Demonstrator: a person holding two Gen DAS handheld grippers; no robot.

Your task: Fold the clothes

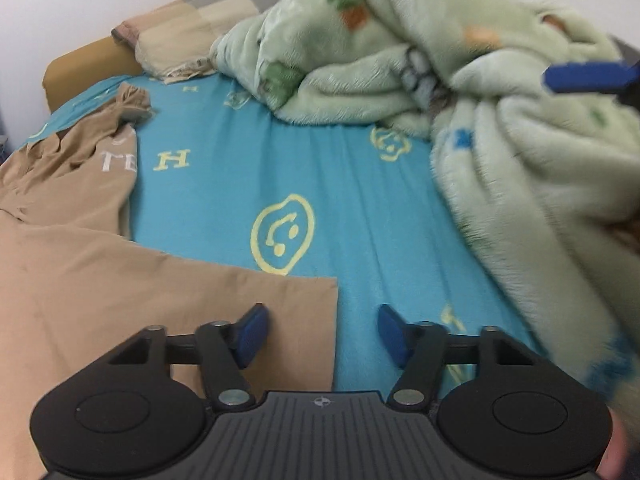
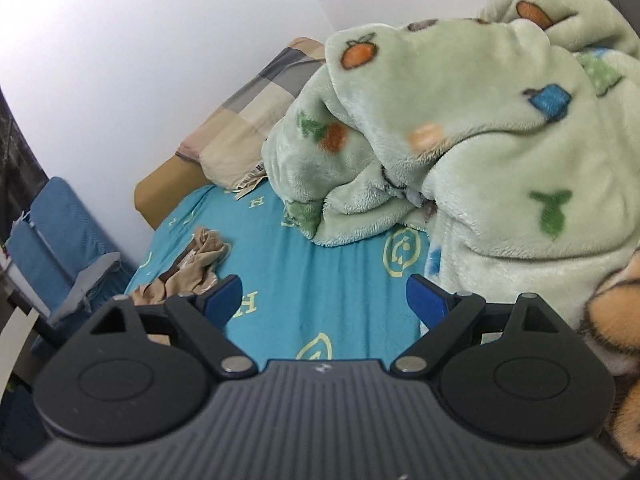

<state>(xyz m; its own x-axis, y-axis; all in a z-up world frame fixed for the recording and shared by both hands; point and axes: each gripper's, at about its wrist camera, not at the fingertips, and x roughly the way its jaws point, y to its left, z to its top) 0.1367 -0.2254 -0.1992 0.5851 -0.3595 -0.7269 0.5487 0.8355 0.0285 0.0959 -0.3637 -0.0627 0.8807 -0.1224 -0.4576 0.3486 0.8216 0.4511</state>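
Your left hand-held gripper [image 1: 320, 332] is spread wide, holding nothing, over the tan shirt's [image 1: 80, 272] corner on the bed [image 1: 224, 208]. Your right hand-held gripper [image 2: 324, 304] gapes empty beside the blanket [image 2: 500, 140].

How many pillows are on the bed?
1. The checked pillow lies at the head of the bed by the wall, touching the green blanket, which may hide more.
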